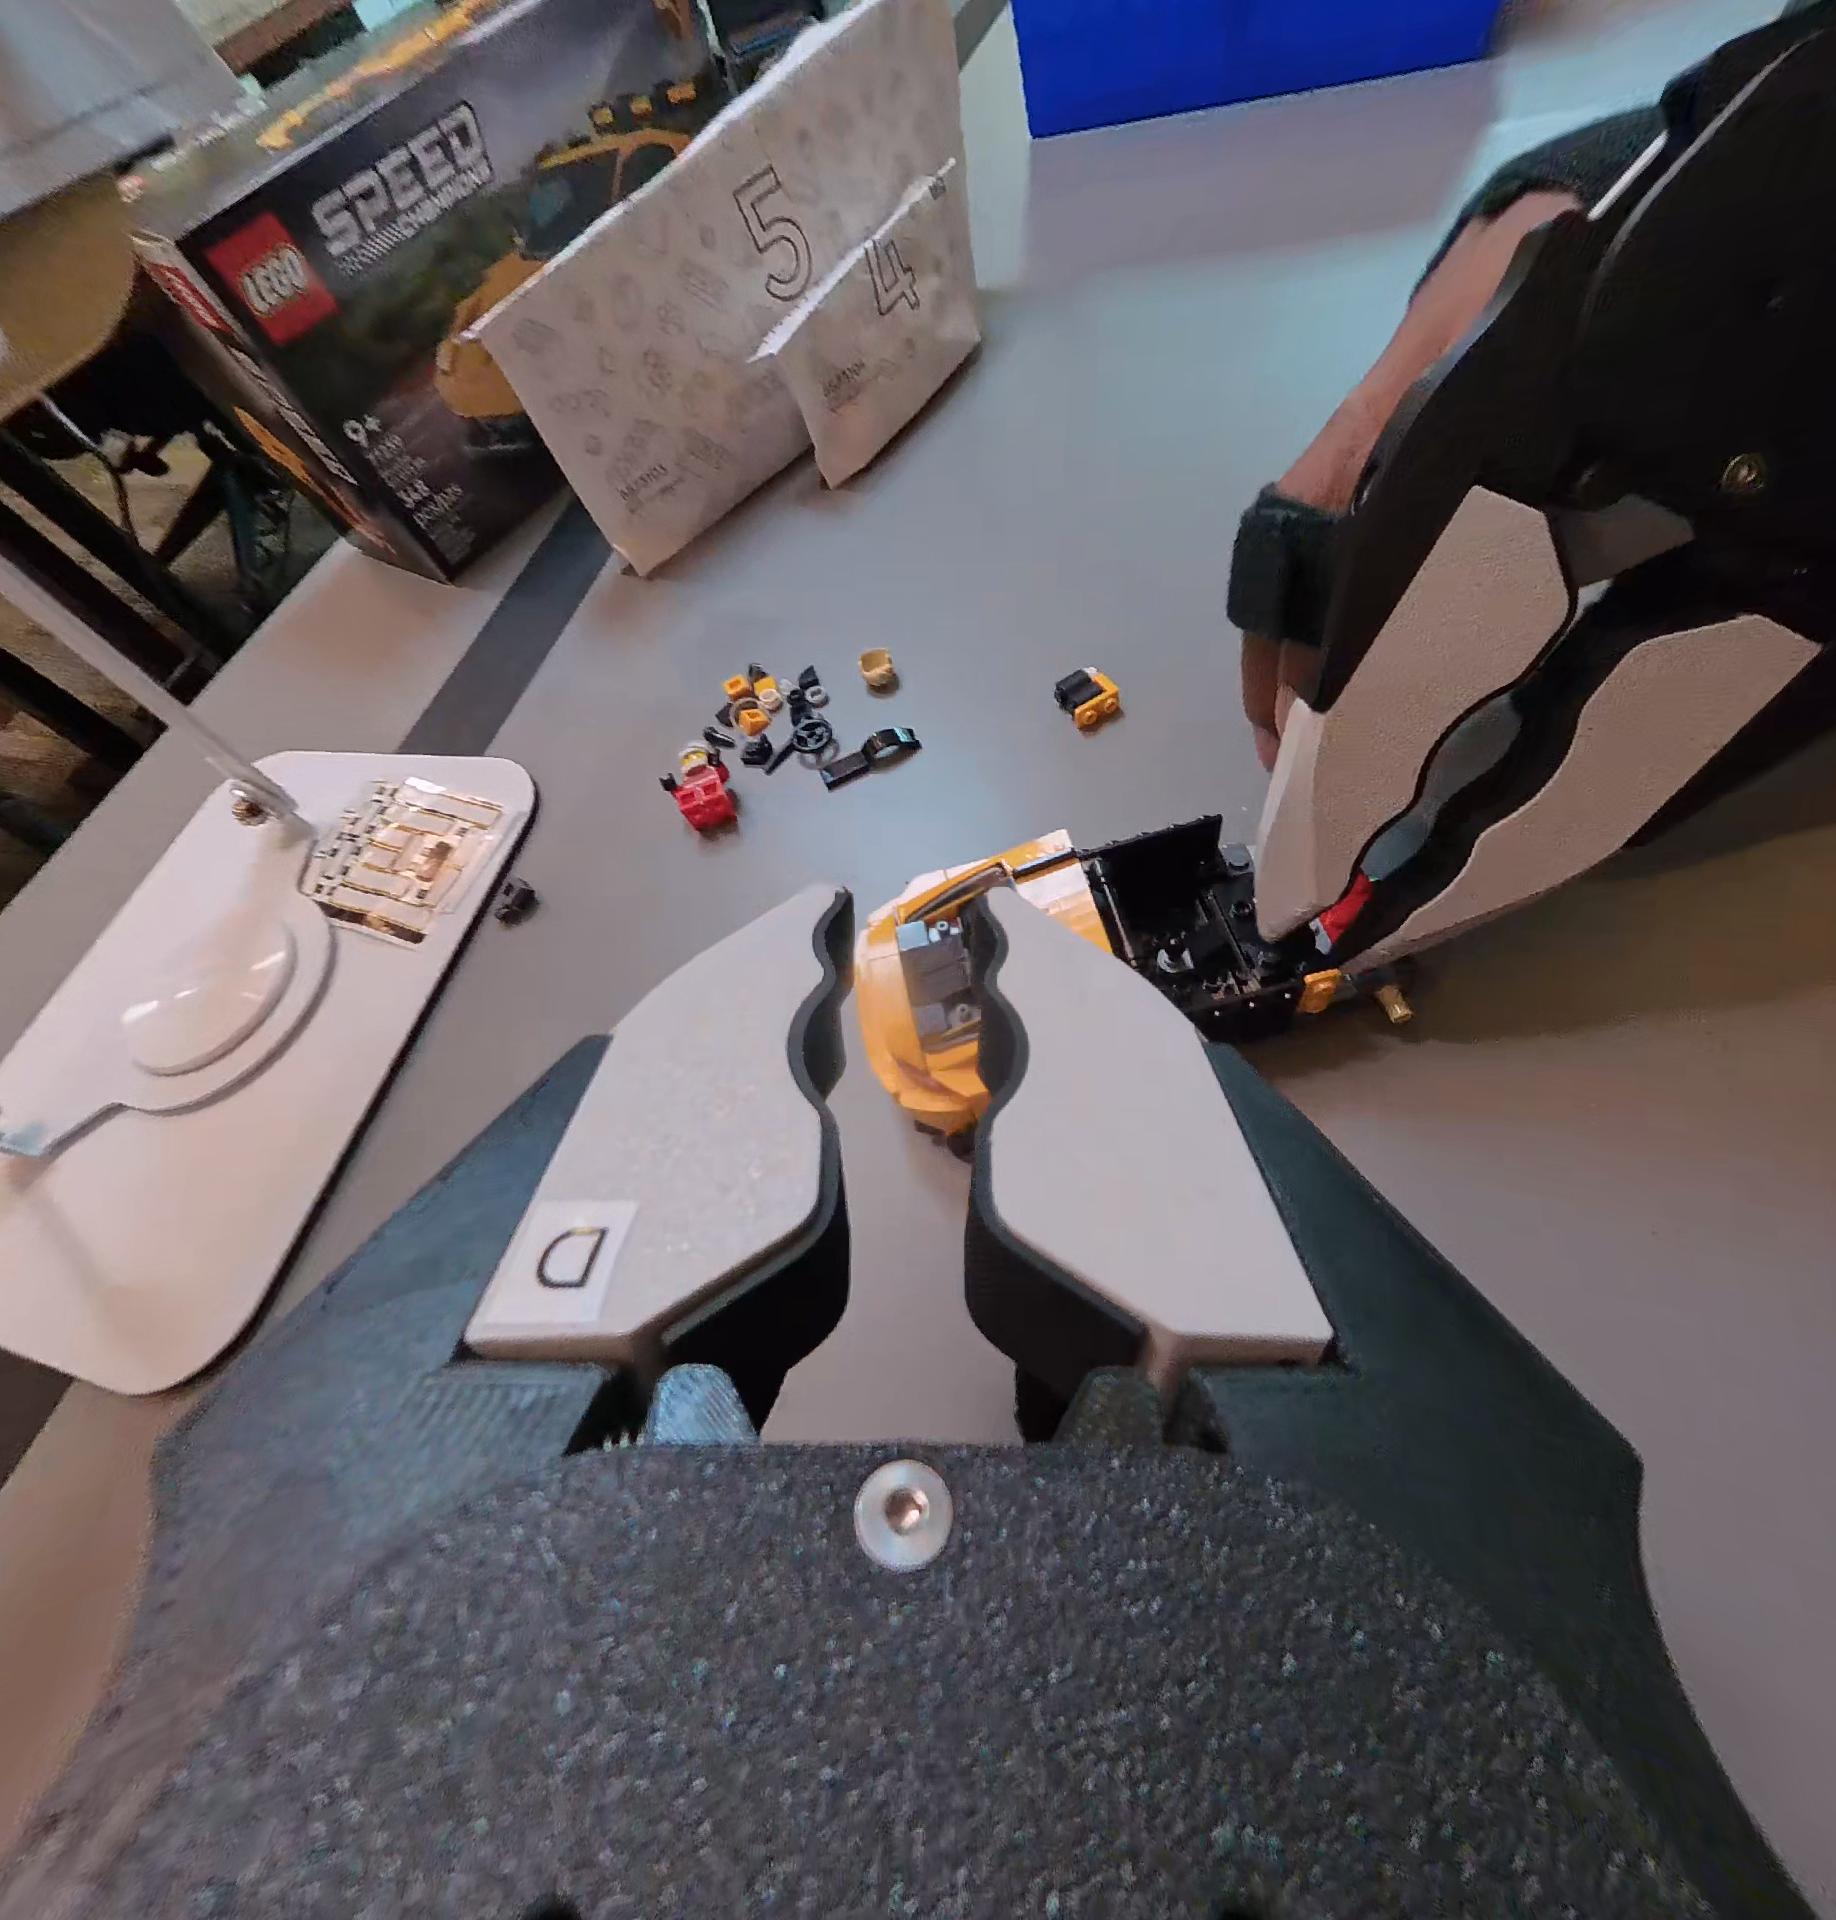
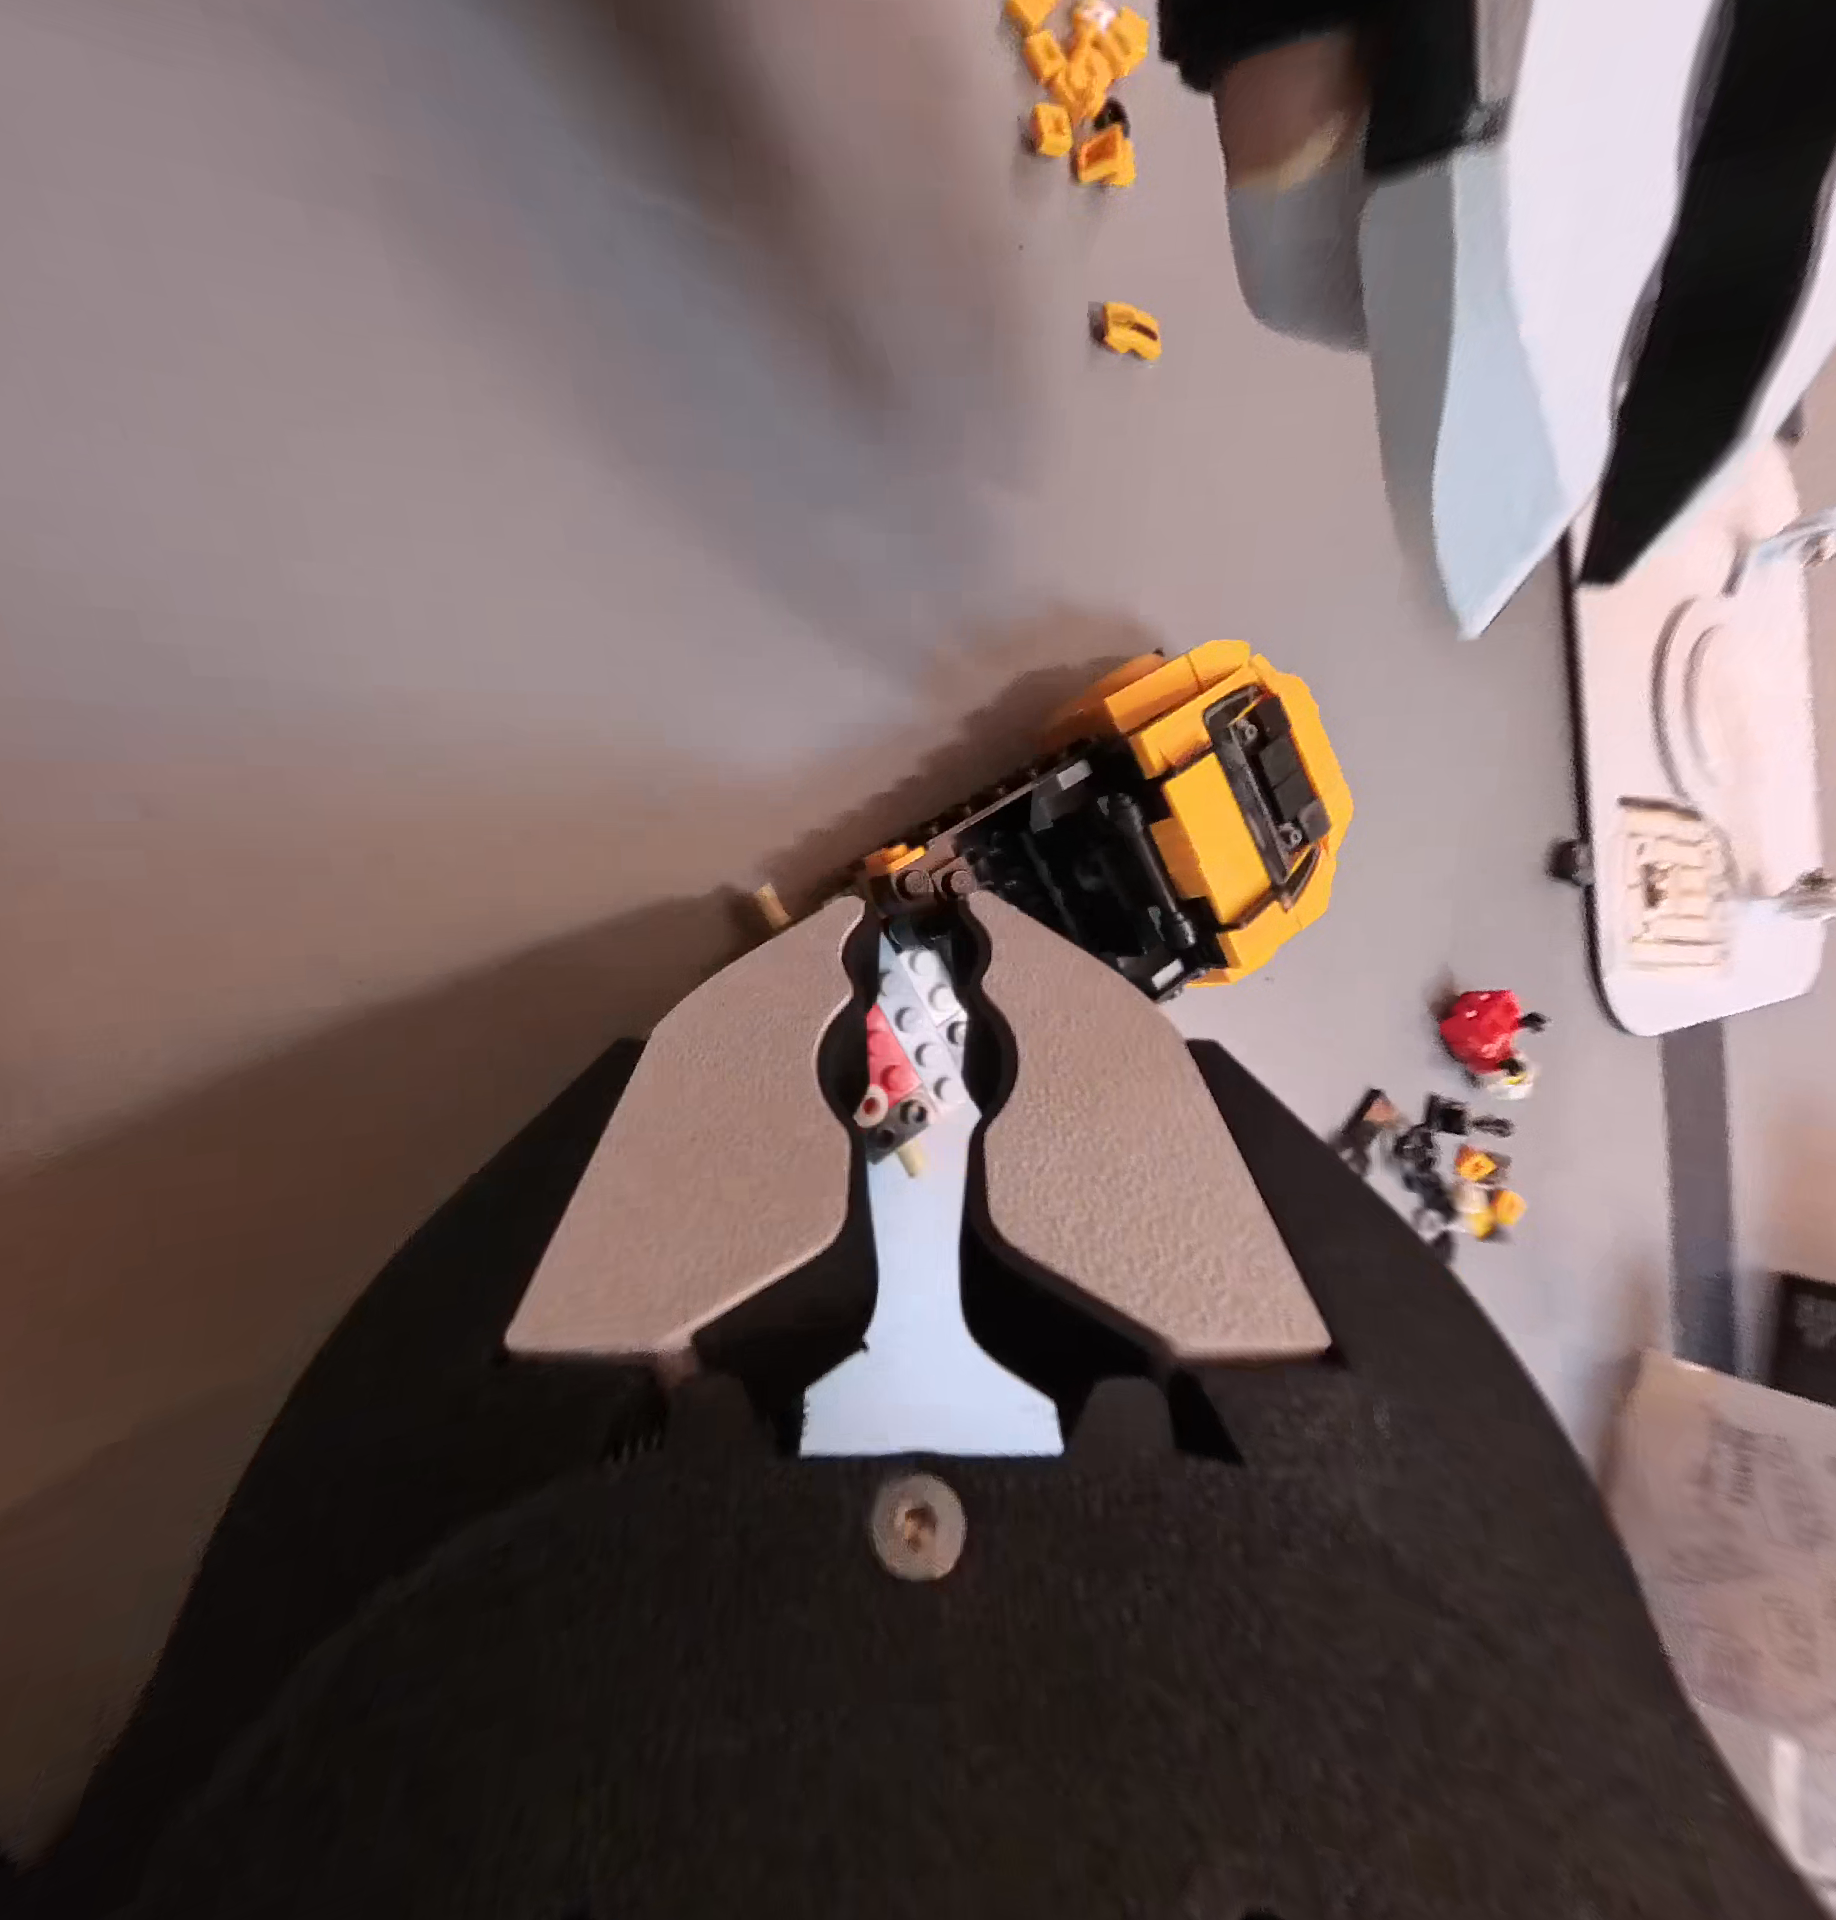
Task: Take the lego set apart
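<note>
Yellow-and-black Lego car, partly stripped, on grey table, black chassis exposed at the rear. Left gripper set around the yellow nose, jaws parted a little; contact with the bodywork not clear from here, likely bracing it. Right gripper clamped on a grey-and-red brick cluster at the car's rear end, tan pin poking out beneath; probably gripped there to pry that section off while the nose is steadied. Removed parts sorted in heaps: black and orange bits with red minifigure beyond the car, yellow pieces farther off. Set box and two numbered paper bags at table's far edge, clear of the work. White base plate at left.
</note>
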{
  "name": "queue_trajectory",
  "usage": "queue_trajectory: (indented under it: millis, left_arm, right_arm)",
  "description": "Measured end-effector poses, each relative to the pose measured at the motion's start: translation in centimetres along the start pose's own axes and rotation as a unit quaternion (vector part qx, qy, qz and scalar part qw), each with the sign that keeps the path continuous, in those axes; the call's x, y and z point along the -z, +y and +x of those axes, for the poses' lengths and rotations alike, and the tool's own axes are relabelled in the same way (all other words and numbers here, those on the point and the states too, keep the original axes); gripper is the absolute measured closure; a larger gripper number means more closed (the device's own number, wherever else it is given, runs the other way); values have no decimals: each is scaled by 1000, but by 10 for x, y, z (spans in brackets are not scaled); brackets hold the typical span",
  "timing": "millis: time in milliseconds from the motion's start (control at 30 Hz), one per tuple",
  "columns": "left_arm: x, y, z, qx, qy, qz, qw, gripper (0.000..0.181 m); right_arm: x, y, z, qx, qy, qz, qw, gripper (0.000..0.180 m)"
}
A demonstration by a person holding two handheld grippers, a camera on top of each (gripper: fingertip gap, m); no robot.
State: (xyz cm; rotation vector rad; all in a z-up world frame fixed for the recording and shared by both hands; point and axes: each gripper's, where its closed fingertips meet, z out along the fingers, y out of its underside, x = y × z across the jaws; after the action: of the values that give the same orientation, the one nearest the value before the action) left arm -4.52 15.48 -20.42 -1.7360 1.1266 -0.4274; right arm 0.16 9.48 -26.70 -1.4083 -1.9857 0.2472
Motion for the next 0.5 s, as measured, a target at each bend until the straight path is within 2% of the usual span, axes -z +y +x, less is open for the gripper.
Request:
queue_trajectory:
  millis: [133, 500]
  left_arm:
    - [-6, 4, 8, -9, 16, -6, 1000, 158]
    - [-28, 16, 25, 4, 42, -37, 998, 149]
  right_arm:
    - [-3, 1, 1, 63, 15, -21, 998, 166]
    - [-1, -4, -5, 123, 15, -17, 992, 172]
